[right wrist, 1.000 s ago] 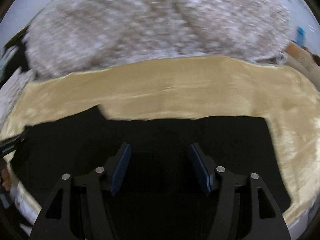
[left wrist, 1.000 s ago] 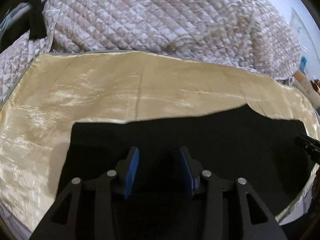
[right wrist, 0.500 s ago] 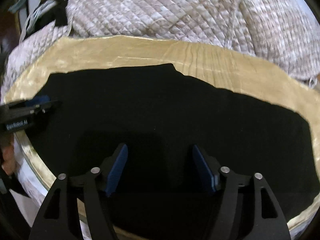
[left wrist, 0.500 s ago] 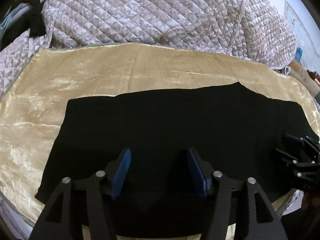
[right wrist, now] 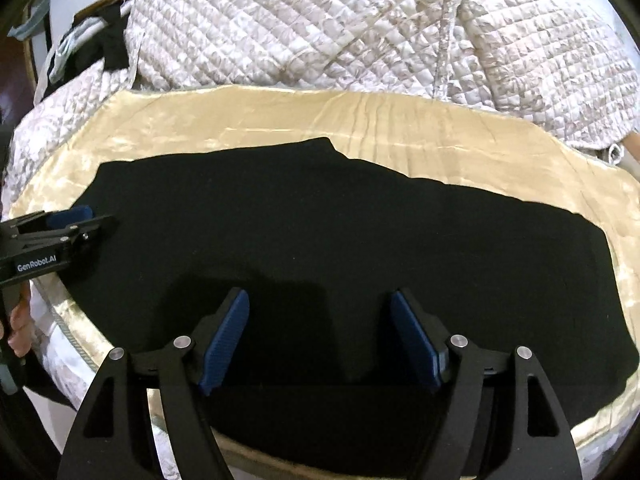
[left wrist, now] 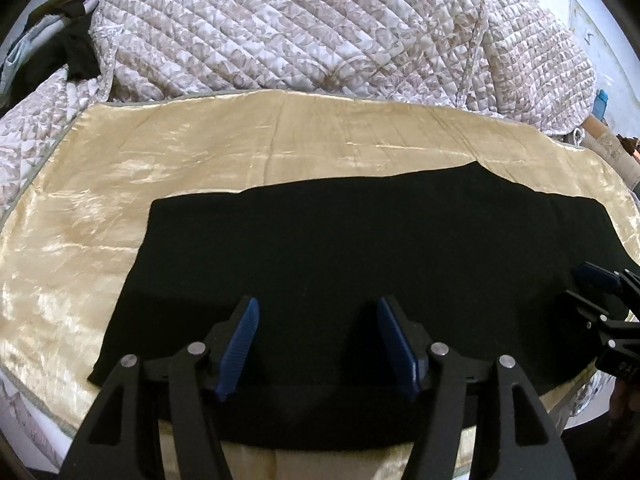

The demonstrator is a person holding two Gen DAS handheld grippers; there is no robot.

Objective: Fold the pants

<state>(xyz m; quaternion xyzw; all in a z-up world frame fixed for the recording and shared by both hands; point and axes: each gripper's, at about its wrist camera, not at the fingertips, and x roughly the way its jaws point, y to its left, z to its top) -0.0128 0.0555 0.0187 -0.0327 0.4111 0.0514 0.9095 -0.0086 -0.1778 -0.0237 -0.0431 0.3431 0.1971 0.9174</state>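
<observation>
Left wrist: black pants (left wrist: 360, 248) lie lengthwise left-to-right.

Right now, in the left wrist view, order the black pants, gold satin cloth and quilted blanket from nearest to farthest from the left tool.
1. black pants, directly under the left tool.
2. gold satin cloth, beyond and around the pants.
3. quilted blanket, heaped at the back.

My left gripper (left wrist: 318, 340) tilts downward with its 2 blue pads parted, its jaws having just been opening, nothing between them. My right gripper (right wrist: 320, 338) tilts down likewise, jaws just widened further and empty. A hand (right wrist: 18, 326) holds the left gripper's handle.
</observation>
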